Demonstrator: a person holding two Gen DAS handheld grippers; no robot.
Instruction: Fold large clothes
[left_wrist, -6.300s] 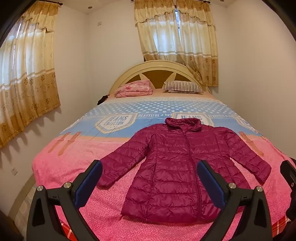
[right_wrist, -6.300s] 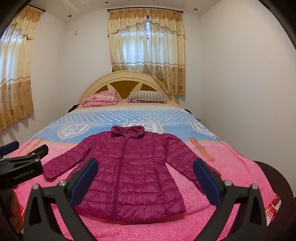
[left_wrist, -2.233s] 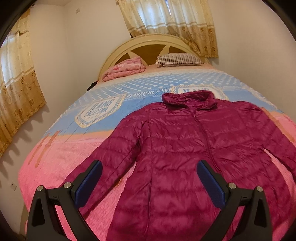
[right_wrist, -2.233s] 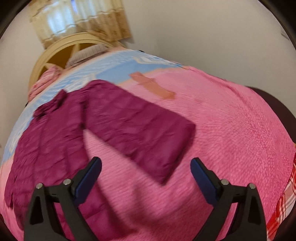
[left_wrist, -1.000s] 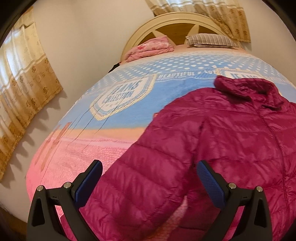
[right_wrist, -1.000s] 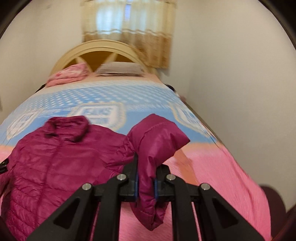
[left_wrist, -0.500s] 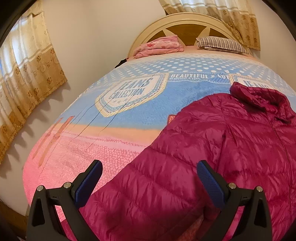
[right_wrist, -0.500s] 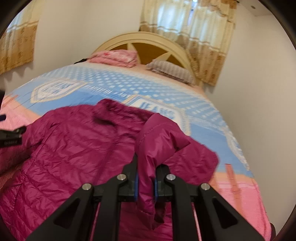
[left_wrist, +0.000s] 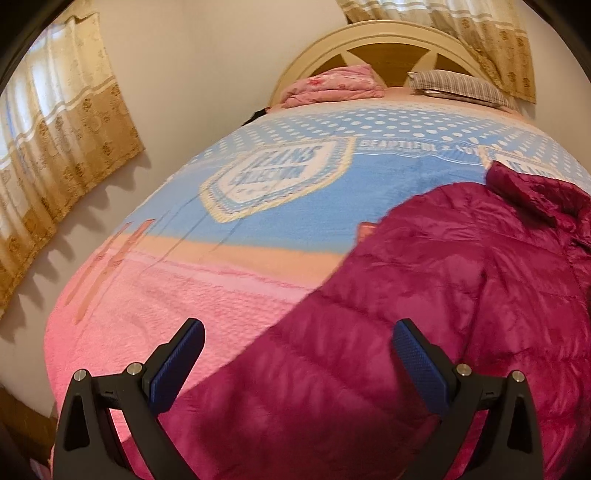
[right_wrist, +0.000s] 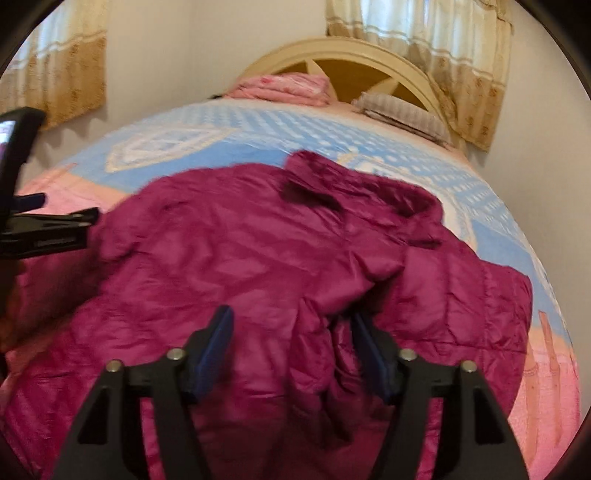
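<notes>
Jaws: right gripper (right_wrist: 291, 354) opening, tilted over jacket (right_wrist: 258, 258) | left gripper (left_wrist: 297, 363) spread, tilted down

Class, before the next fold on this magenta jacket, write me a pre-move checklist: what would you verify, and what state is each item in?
1. Right gripper letting go of the folded sleeve: ok, its jaws are opening.
2. Sleeve lies on the jacket body: ok.
3. Left gripper open: ok.
4. Other sleeve between the left gripper's fingers: ok, ungripped.
5. Sleeve's cuff end located: cannot tell, out of view.
6. Bedspread around the jacket flat: ok.
</notes>
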